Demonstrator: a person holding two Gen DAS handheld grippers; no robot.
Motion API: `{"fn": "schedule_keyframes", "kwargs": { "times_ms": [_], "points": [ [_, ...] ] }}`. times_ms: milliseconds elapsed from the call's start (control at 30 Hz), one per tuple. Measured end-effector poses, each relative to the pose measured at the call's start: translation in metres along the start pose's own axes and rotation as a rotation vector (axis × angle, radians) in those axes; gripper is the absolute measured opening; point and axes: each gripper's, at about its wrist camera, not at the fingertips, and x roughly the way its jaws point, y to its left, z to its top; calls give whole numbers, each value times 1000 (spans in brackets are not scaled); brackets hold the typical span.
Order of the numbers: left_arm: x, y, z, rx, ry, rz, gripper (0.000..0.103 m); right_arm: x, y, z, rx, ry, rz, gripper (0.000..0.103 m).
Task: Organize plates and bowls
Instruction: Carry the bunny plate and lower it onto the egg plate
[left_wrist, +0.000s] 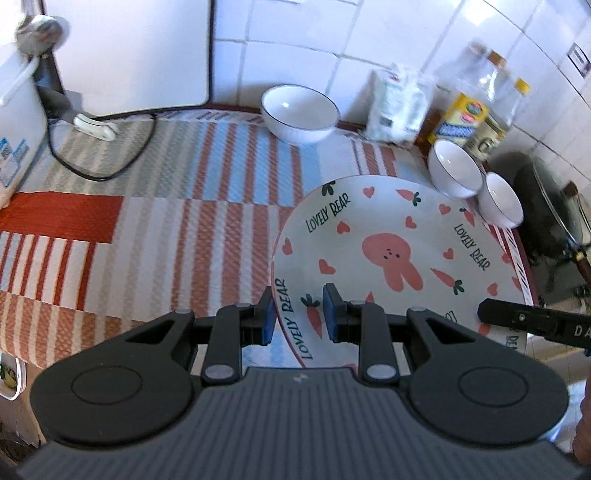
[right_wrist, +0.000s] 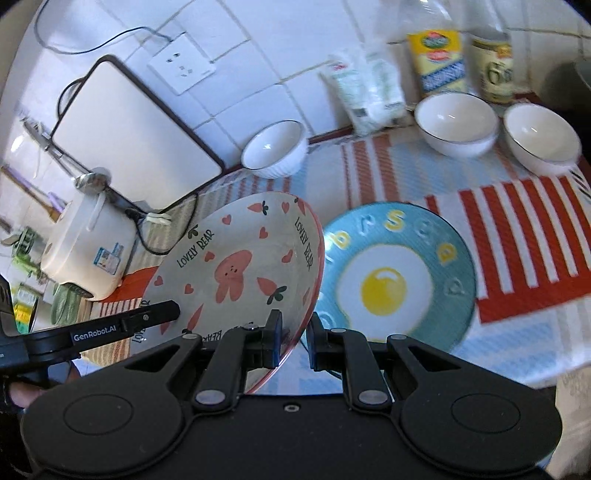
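Observation:
A white plate with a pink rabbit, hearts and carrots (left_wrist: 399, 251) (right_wrist: 236, 266) is lifted off the striped cloth and tilted. My left gripper (left_wrist: 300, 315) is shut on its near rim. My right gripper (right_wrist: 294, 338) is shut on the opposite rim, and one of its fingers (left_wrist: 517, 321) shows in the left wrist view. A blue plate with a fried-egg picture (right_wrist: 399, 273) lies flat on the cloth, just right of the held plate. A large ribbed white bowl (right_wrist: 275, 147) (left_wrist: 299, 112) stands by the wall. Two smaller white bowls (right_wrist: 456, 122) (right_wrist: 541, 136) stand side by side at the back right.
A white rice cooker (right_wrist: 88, 251) with a black cord stands at the left, with a white cutting board (right_wrist: 129, 136) leaning on the tiled wall behind it. A white bag (right_wrist: 369, 88) and oil bottles (right_wrist: 439, 59) line the wall. A dark pan (left_wrist: 546, 218) sits past the cloth's right edge.

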Motion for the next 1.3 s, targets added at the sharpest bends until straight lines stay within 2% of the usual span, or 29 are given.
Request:
{"fn": "schedule_keyframes", "kwargs": {
  "times_ms": [433,700,1067,1300],
  "points": [
    [56,-48,5,109,113,-64,24,-10,-57,-19,156,-19,-89,18],
    [95,-65,7,141,182,-43,24,8,-87,-24,241,16,-113,18],
    [117,-72,15,165,244,-14,24,25,-99,-23,298,52,-120,19],
    [124,-71,19,157,271,-25,24,27,-101,-19,300,57,-124,19]
  ]
}}
